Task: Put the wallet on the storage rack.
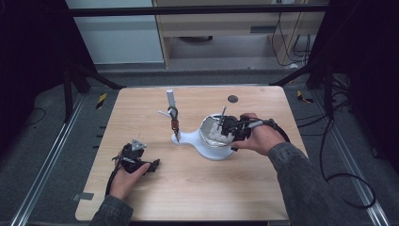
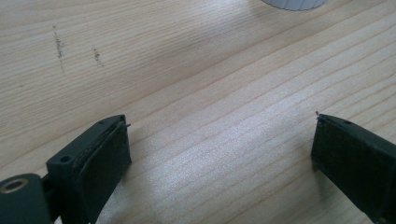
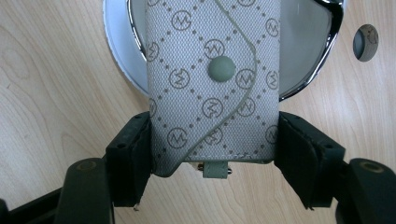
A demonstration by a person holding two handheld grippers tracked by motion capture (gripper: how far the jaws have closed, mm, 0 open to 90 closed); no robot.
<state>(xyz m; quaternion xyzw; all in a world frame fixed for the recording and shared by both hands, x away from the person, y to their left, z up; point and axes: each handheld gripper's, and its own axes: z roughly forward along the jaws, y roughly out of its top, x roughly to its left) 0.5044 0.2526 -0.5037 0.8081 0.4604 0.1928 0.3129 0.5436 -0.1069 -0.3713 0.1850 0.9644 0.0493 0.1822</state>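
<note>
Nearest to me, at the near left of the wooden table (image 1: 197,183), my left gripper (image 1: 153,165) rests low with its jaws wide apart and nothing between them; its own view shows bare wood grain between the two black pads (image 2: 100,161). Farther in and to the right, my right gripper (image 1: 230,128) is clamped on a pale grey key pouch (image 3: 212,88) printed with a monogram pattern and closed by a round snap (image 3: 221,68); the pads (image 3: 135,154) press on its two long edges close to the lower end, where a small tab (image 3: 215,169) protrudes. I hold the pouch over the round chrome-rimmed bowl (image 3: 327,46) of a white stand (image 1: 190,138), whose tail runs left towards a thin upright rod (image 1: 175,123); beyond that rises a white post (image 1: 170,100), and a dark round mark (image 1: 232,99) lies at the far side. In my judgement the main hazard is the narrow hold: since the pads grip only the lower edges, the soft fabric could buckle or pivot and slip out. A second hazard is the chrome rim, which could catch the pouch and tip the light stand if I lower off centre. I cannot tell whether the pouch already touches the bowl.
</note>
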